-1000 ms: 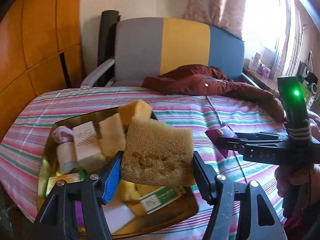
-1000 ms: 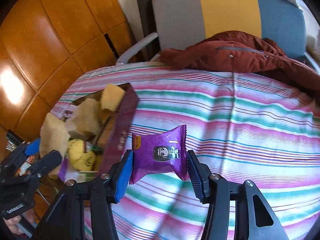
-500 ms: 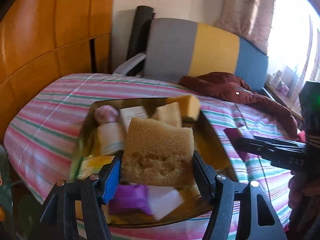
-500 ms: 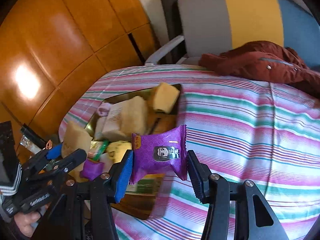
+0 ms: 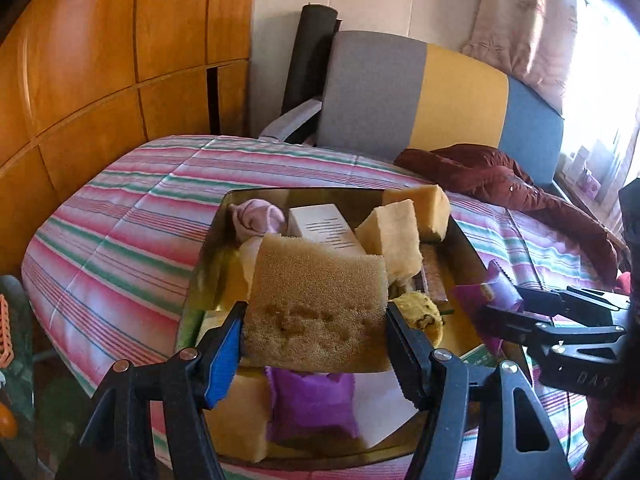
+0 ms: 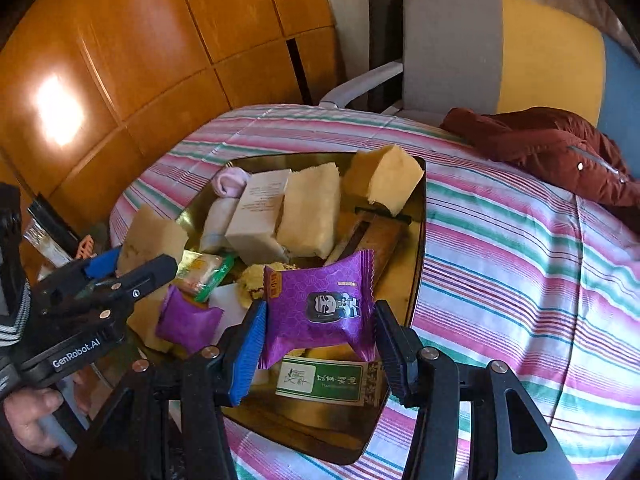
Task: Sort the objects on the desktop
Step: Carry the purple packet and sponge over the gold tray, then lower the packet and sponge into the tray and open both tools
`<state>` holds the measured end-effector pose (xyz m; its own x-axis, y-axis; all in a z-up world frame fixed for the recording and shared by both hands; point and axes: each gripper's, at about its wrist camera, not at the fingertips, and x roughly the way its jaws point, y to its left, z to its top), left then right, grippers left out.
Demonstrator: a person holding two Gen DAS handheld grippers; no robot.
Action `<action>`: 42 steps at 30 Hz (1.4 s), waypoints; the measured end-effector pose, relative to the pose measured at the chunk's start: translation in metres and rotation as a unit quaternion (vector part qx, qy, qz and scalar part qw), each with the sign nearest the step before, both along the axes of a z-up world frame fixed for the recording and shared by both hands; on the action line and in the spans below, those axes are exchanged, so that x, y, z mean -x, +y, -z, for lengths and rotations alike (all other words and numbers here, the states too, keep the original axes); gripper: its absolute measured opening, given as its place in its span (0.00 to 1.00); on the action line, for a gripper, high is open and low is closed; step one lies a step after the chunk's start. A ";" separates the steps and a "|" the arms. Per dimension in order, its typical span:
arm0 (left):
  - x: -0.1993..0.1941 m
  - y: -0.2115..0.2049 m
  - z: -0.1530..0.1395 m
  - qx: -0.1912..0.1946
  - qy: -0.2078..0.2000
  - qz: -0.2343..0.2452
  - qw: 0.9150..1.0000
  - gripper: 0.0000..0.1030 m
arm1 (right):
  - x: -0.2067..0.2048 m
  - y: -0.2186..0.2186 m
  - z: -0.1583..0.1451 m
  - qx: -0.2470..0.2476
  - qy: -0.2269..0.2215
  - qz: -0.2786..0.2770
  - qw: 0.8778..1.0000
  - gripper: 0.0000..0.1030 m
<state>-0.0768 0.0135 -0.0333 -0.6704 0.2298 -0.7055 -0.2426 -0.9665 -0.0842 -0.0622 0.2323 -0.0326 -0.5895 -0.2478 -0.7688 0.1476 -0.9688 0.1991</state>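
My left gripper (image 5: 316,320) is shut on a tan sponge (image 5: 316,292) and holds it above the near half of the gold tray (image 5: 304,196). My right gripper (image 6: 320,320) is shut on a purple snack packet (image 6: 320,304), hanging over the tray's (image 6: 418,240) near right part. From the right wrist view the left gripper (image 6: 132,264) shows at the left with its sponge (image 6: 152,232). The left wrist view catches the right gripper (image 5: 500,308) at the right edge, packet (image 5: 480,294) in its jaws.
The tray holds several yellow sponges (image 6: 308,208), a white box (image 6: 256,212), a pink sock (image 6: 230,180), another purple packet (image 6: 188,320) and a green box (image 6: 320,380). It lies on a striped cloth (image 6: 520,240). A maroon jacket (image 6: 552,144) and a chair (image 6: 500,48) stand behind.
Both grippers have swung left with their loads. The right gripper went from over the bare cloth to over the tray; the left gripper now hangs over the tray's middle.
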 end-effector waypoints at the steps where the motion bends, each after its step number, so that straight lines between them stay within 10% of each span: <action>1: 0.001 0.003 0.001 0.002 0.000 0.002 1.000 0.65 | 0.002 -0.001 0.001 -0.002 -0.001 0.001 1.000 0.52; 29: 0.039 0.031 0.035 0.008 -0.031 0.009 0.999 0.67 | 0.031 -0.002 0.021 -0.034 -0.016 0.007 0.999 0.55; 42: 0.023 0.022 0.022 0.010 -0.019 -0.010 1.000 0.72 | 0.011 -0.005 0.007 -0.030 0.004 0.020 0.999 0.78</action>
